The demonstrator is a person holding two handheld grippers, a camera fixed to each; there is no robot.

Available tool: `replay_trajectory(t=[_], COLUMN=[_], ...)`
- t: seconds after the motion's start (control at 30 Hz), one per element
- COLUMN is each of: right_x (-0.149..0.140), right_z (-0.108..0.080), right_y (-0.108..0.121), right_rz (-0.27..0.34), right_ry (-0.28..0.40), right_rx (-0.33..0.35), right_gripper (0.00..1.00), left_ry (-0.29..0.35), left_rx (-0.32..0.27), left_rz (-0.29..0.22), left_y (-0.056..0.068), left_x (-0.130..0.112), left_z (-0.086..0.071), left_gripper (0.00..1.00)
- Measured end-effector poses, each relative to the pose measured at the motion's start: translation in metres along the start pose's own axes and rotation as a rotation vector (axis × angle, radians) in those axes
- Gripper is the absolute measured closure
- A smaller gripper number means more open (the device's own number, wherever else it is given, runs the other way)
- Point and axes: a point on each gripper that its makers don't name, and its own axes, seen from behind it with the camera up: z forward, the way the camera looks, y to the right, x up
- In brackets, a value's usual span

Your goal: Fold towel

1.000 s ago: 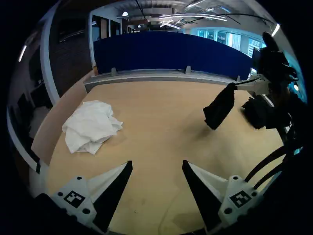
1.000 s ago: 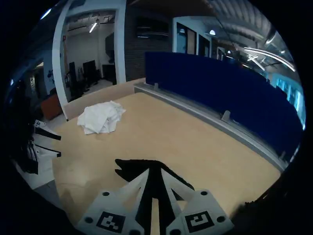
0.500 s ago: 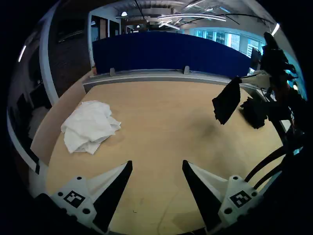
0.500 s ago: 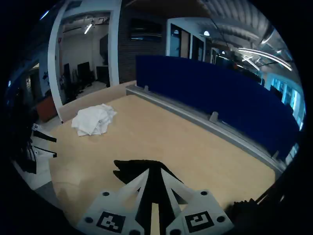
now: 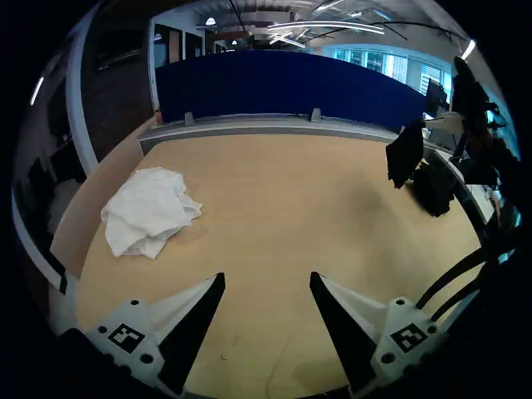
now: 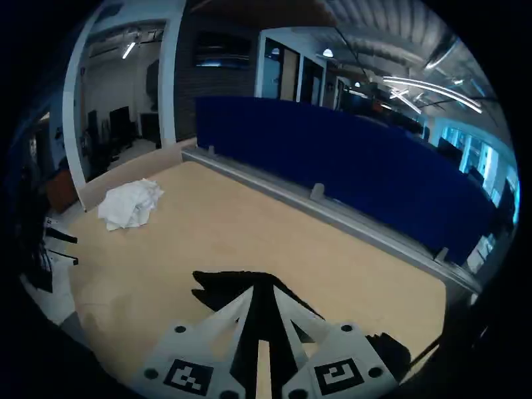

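A black towel (image 5: 405,154) hangs above the right end of the wooden table (image 5: 286,199), pinched by my right gripper (image 5: 435,123), which a person's hand holds. In the right gripper view that gripper (image 6: 263,292) is shut on the black towel (image 6: 223,289), whose cloth spreads left of the fingertips. A crumpled white towel (image 5: 147,209) lies on the table's left side, small and far off in the right gripper view (image 6: 128,205). My left gripper (image 5: 266,286) stands open low over the near edge, nothing between its fingers.
A heap of black cloth (image 5: 433,189) lies at the table's right edge, also near the right gripper (image 6: 389,349). A blue partition (image 5: 286,86) with a grey rail runs along the far side. The left gripper (image 6: 56,246) shows at the table's left end.
The right gripper has lifted the black towel and carried it to the right, toward the black heap. The left gripper has stayed put and open.
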Motion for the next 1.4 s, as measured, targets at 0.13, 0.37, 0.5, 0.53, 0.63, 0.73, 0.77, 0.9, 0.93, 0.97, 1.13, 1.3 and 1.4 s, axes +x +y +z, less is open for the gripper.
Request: replay_trajectory(t=[0.13, 0.37, 0.5, 0.53, 0.63, 0.73, 0.77, 0.9, 0.93, 0.97, 1.13, 1.3, 1.4], right_x=[-0.001, -0.003, -0.007, -0.007, -0.007, -0.006, -0.005, -0.003, -0.003, -0.003, -0.007, -0.012, -0.016], right_z=[-0.009, -0.024, -0.031, -0.032, -0.037, -0.042, -0.043, -0.049, -0.05, -0.051, -0.053, -0.051, -0.052], right_y=[0.032, 0.086, 0.114, 0.121, 0.142, 0.163, 0.17, 0.193, 0.198, 0.204, 0.224, 0.233, 0.234], right_rz=[0.009, 0.016, 0.024, 0.027, 0.039, 0.052, 0.056, 0.063, 0.063, 0.062, 0.059, 0.07, 0.073], right_ry=[-0.008, -0.024, -0.038, -0.04, -0.042, -0.038, -0.036, -0.037, -0.04, -0.044, -0.063, -0.069, -0.075], right_rx=[-0.033, -0.097, -0.127, -0.134, -0.156, -0.178, -0.186, -0.209, -0.214, -0.22, -0.237, -0.237, -0.233], right_gripper=[0.94, 0.94, 0.94, 0.94, 0.94, 0.94, 0.94, 0.94, 0.94, 0.94, 0.94, 0.94, 0.94], left_ry=[-0.006, -0.015, -0.018, -0.019, -0.021, -0.024, -0.026, -0.028, -0.029, -0.03, -0.033, -0.036, -0.036], left_rx=[0.004, 0.01, 0.01, 0.01, 0.01, 0.01, 0.01, 0.01, 0.01, 0.01, 0.014, 0.015, 0.016], left_rz=[0.004, 0.006, 0.009, 0.011, 0.017, 0.022, 0.023, 0.026, 0.027, 0.028, 0.03, 0.032, 0.036], left_y=[-0.001, 0.0, 0.003, 0.003, 0.006, 0.009, 0.01, 0.012, 0.013, 0.013, 0.016, 0.019, 0.02], left_x=[0.0, 0.001, 0.003, 0.003, 0.005, 0.006, 0.006, 0.007, 0.008, 0.008, 0.009, 0.009, 0.01], left_z=[0.001, 0.004, 0.007, 0.007, 0.009, 0.011, 0.012, 0.014, 0.015, 0.016, 0.017, 0.017, 0.017], left_gripper=[0.06, 0.06, 0.05, 0.05, 0.05, 0.05, 0.05, 0.06, 0.06, 0.06, 0.05, 0.05, 0.06])
